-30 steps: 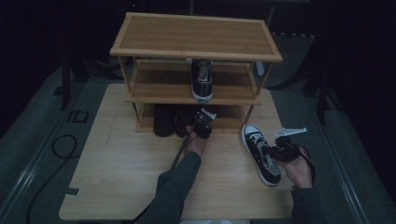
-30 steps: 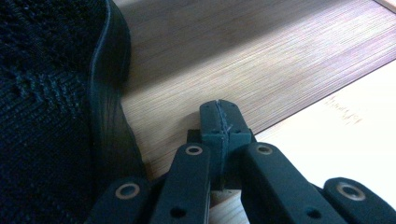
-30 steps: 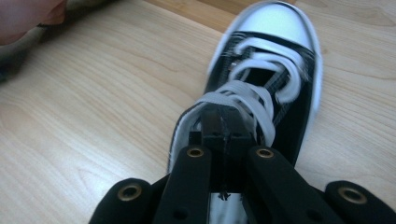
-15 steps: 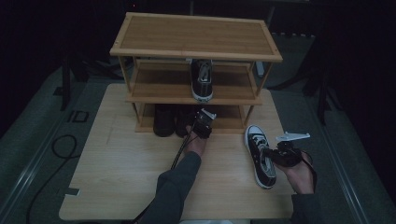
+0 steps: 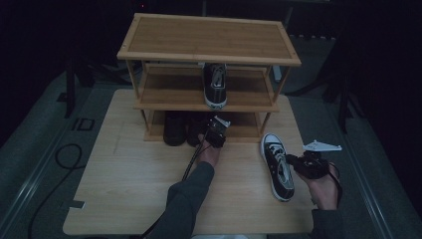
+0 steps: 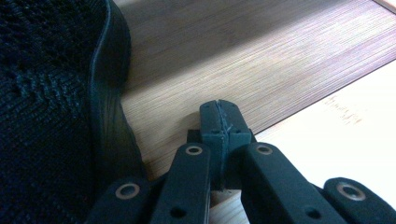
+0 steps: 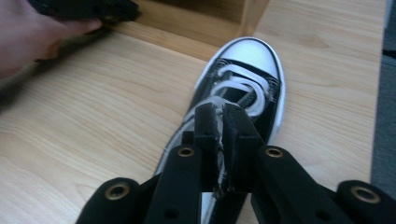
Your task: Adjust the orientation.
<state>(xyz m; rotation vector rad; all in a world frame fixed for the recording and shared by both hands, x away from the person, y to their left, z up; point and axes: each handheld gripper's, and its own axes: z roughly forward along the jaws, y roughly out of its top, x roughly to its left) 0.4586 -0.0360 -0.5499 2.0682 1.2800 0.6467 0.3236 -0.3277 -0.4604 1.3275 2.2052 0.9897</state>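
Note:
A black-and-white sneaker [image 5: 277, 167] lies on the wooden table, toe toward the rack. My right gripper [image 5: 295, 167] is at its right side, and in the right gripper view the jaws [image 7: 220, 114] are shut on the sneaker [image 7: 247, 70] near its collar, over the white laces. A matching sneaker [image 5: 215, 84] stands on the middle shelf of the wooden shoe rack [image 5: 209, 40]. My left gripper [image 5: 217, 128] is at the front of the bottom shelf, shut on nothing [image 6: 219, 112], just right of a black shoe [image 6: 56, 107].
Two black shoes [image 5: 181, 128] sit on the rack's bottom shelf, left of my left gripper. The table [image 5: 129, 189] has free room at the left and the front. A dark cable [image 5: 64, 159] loops on the floor to the left.
The right gripper has shifted a little to the right and the sneaker on the table has turned straighter, heel toward me. The left gripper has stayed put.

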